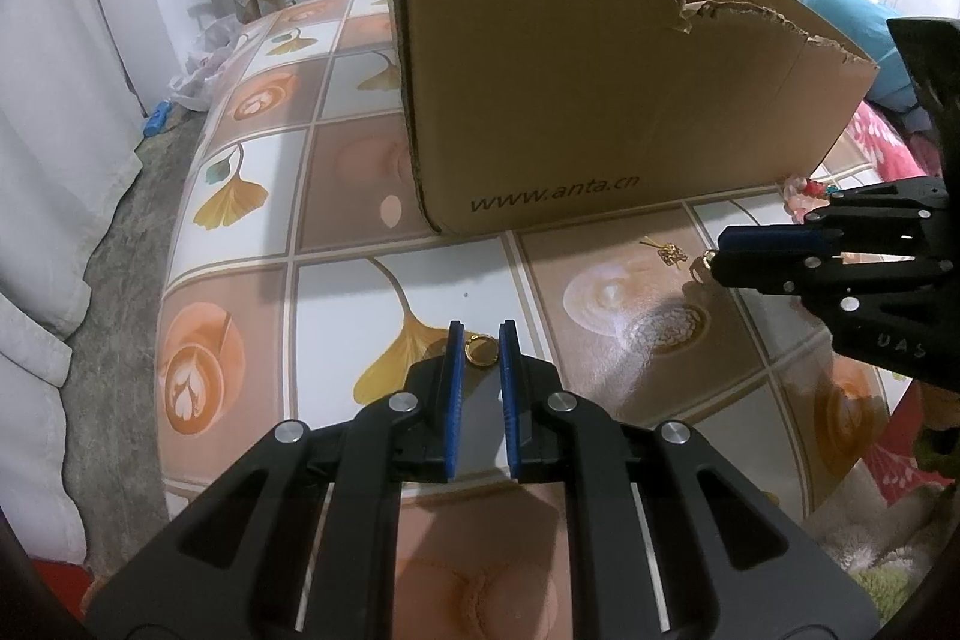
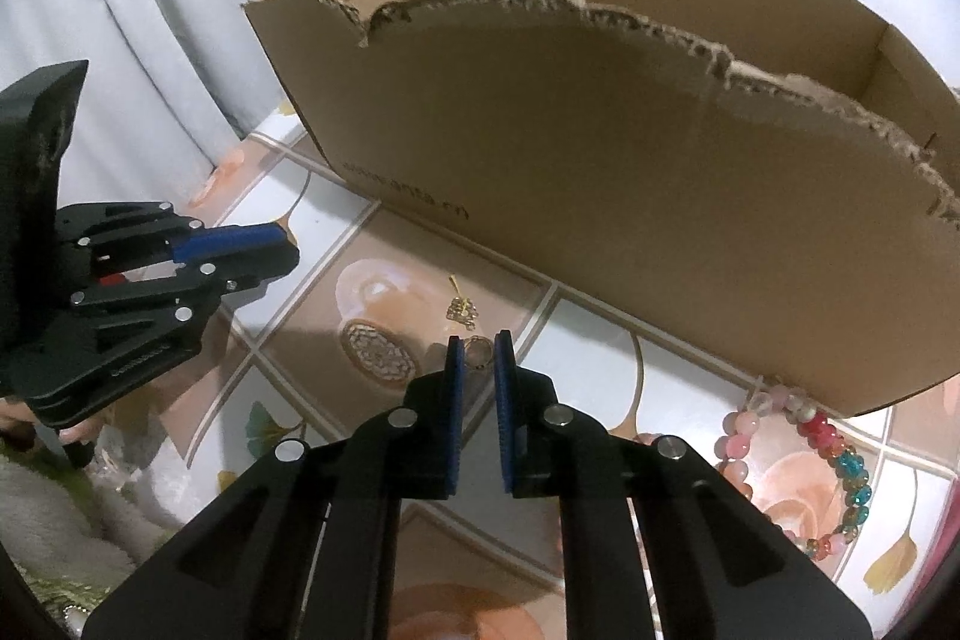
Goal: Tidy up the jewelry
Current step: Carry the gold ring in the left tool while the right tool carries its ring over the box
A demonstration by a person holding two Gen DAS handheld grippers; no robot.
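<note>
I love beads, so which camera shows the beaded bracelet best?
The right wrist view: the beaded bracelet lies in plain sight near the cardboard box. The left wrist view shows only a few beads behind the right gripper.

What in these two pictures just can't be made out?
- Cardboard box floor and contents: both views, near wall hides them.
- Small gold charm: both views, too tiny for detail.
- Bead bracelet: right view, gripper arm covers part; left view shows only a sliver beside the box.

light: dim, cool indoor | shadows: soft | edges: fisheye-bent, dark corners | focus: sharp
</note>
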